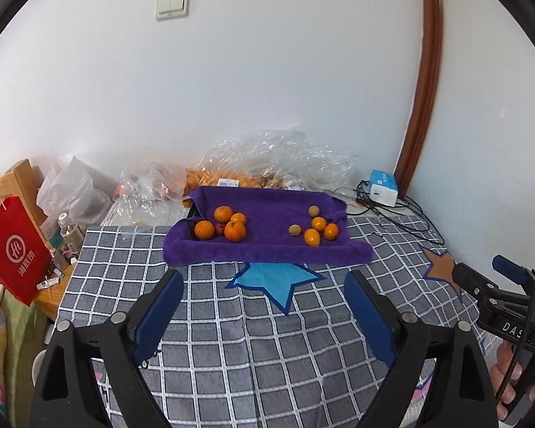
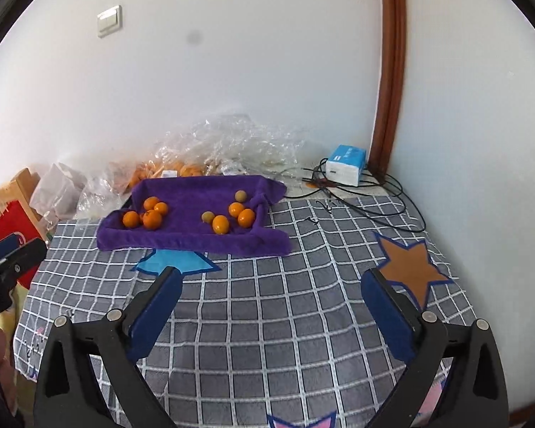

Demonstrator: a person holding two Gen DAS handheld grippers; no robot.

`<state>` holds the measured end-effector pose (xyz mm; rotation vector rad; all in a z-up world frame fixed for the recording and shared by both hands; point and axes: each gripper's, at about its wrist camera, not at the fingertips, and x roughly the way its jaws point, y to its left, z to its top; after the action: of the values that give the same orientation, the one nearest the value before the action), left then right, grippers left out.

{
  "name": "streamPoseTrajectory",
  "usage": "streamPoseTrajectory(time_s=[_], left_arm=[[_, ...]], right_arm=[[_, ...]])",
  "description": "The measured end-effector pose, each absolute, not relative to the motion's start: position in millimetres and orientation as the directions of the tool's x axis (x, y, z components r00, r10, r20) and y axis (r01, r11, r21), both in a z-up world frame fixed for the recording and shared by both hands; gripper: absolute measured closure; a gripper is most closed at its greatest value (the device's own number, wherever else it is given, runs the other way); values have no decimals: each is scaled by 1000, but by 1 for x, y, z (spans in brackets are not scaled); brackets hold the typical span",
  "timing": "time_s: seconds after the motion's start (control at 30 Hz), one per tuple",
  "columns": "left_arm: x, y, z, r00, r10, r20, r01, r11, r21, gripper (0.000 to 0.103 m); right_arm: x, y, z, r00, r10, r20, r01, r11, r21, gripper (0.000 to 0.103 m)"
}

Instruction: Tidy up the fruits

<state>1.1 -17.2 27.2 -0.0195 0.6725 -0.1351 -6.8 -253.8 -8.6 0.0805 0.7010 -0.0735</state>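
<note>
A purple terry towel draped over a tray (image 1: 267,249) lies on the far half of the grey-and-white checked tablecloth (image 1: 232,339) covering the surface, its long axis running left to right across both views. On its left end sits a tight cluster of larger oranges (image 1: 224,226) with one small dark red fruit (image 1: 219,229) tucked among them. On the right end, well apart from that cluster, lie smaller orange kumquat-like fruits (image 1: 319,230) and two dull tan round fruits (image 1: 295,230), loosely spread.

The left gripper (image 1: 264,281) hovers over the cloth near the towel's front edge, its blue-padded fingers (image 1: 160,306) spread wide with nothing between them. The right gripper (image 2: 271,278) is likewise released, fingers (image 2: 385,306) apart and empty, beside a brown star patch (image 2: 410,267). A light blue star patch (image 1: 274,278) pokes out from under the towel.

Readable writing: "DAS" on the right gripper's black body as seen from the left wrist camera. A red paper bag (image 1: 14,253) at the left carries a white round logo and Chinese characters too small to read. Crumpled clear plastic bags (image 1: 267,164) and a blue-and-white box (image 1: 383,185) with black cables lie behind the towel.
</note>
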Motion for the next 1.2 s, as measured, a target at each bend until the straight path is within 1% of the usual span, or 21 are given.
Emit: streamPoseTrajectory(time_s=[0.07,0.23,1.2], left_arm=[[-10,-18,30,792,-113,-600,101,993,-55,11],[-21,-17,33,798,-120,-590,101,993,-64,10],[-28,-17,25,782,-97,-616,85,995,-48,10]], right_arm=[[-18,-252,-5,771,-43,-635,88,995,39,0],[-35,-250,-1,777,-64,-626,90,996,9,0],[-47,-251,-9,776,-71,-627,96,995,7,0]])
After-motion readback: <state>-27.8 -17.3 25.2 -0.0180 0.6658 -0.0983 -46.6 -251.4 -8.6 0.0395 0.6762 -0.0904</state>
